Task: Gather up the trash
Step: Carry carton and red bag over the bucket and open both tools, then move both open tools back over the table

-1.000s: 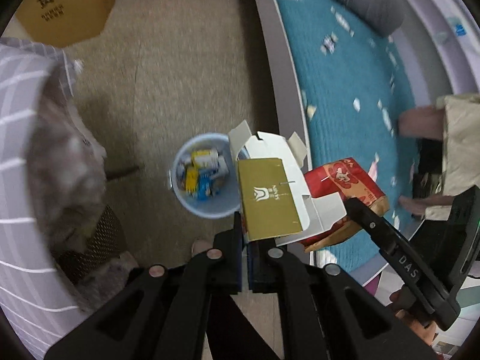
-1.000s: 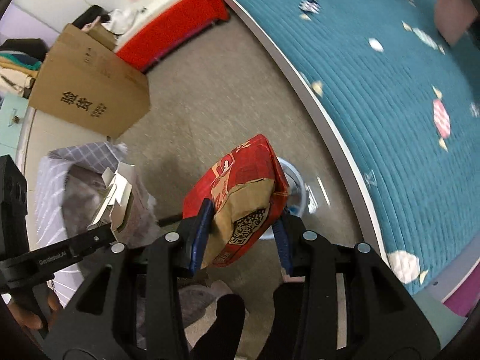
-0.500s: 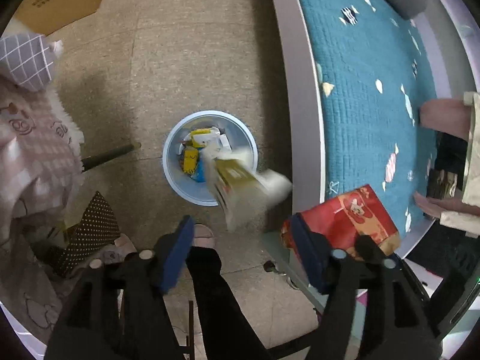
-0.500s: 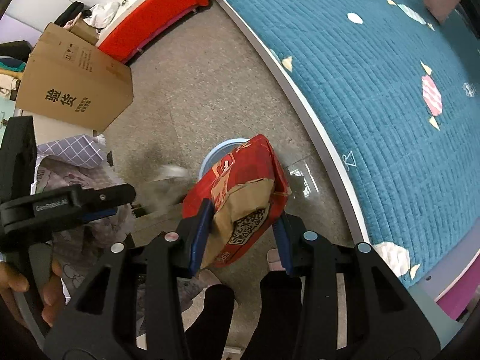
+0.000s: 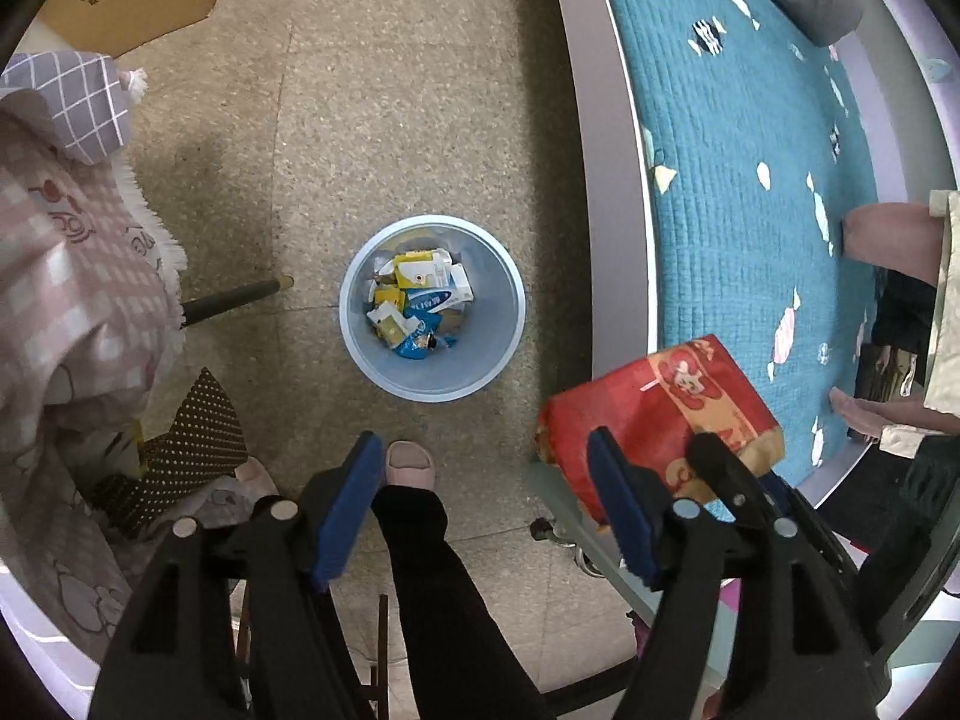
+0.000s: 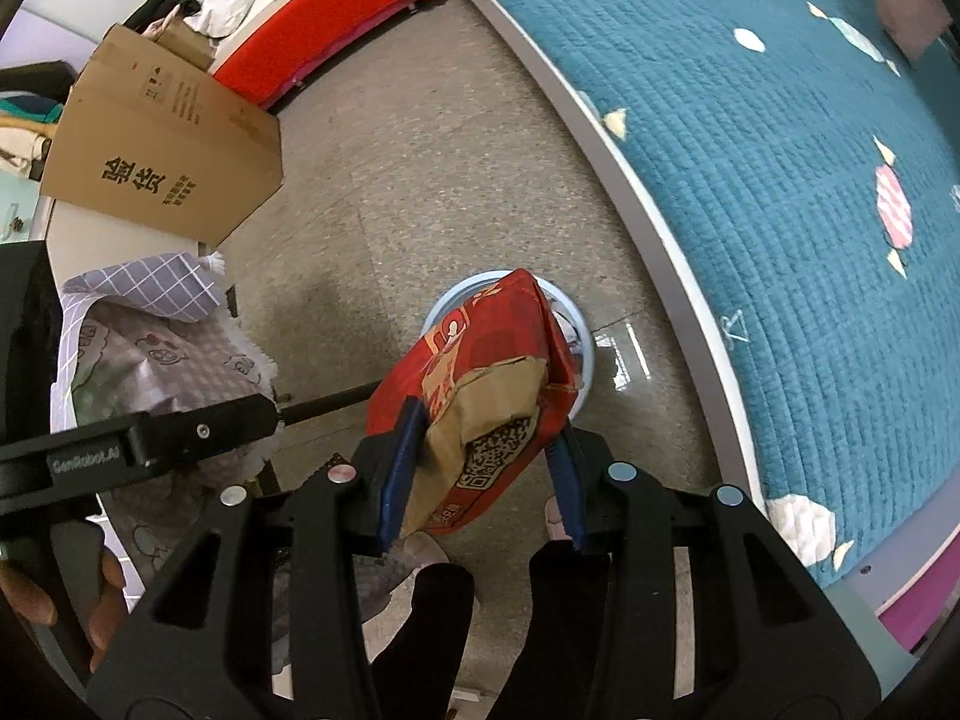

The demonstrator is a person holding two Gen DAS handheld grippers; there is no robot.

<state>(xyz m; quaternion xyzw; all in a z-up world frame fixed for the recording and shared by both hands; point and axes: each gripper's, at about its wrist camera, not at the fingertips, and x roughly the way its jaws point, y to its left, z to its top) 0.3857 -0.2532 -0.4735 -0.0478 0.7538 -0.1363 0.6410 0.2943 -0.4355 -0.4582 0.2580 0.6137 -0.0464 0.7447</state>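
Note:
A light blue waste bin (image 5: 498,354) stands on the floor below, with several cartons and wrappers (image 5: 414,300) inside. Above and just short of it my left gripper (image 5: 483,438) hangs, its jaws opening with nothing between them. My right gripper (image 6: 486,420) is shut on a red and brown paper bag (image 6: 480,360), held over the bin's rim (image 6: 585,348). From the left wrist view the same bag (image 5: 660,396) shows to the right of the bin.
A teal quilted bed (image 5: 750,180) with a grey edge runs along the right. A cardboard box (image 6: 162,150) and a red bench (image 6: 336,18) stand far back. Pink checked bedding (image 5: 72,300) lies at left. A person's slippered foot (image 5: 408,462) is near the bin.
My left gripper has opened and the gold and white carton it held has dropped into the bin. The right gripper keeps its hold on the red bag, which is now over the bin.

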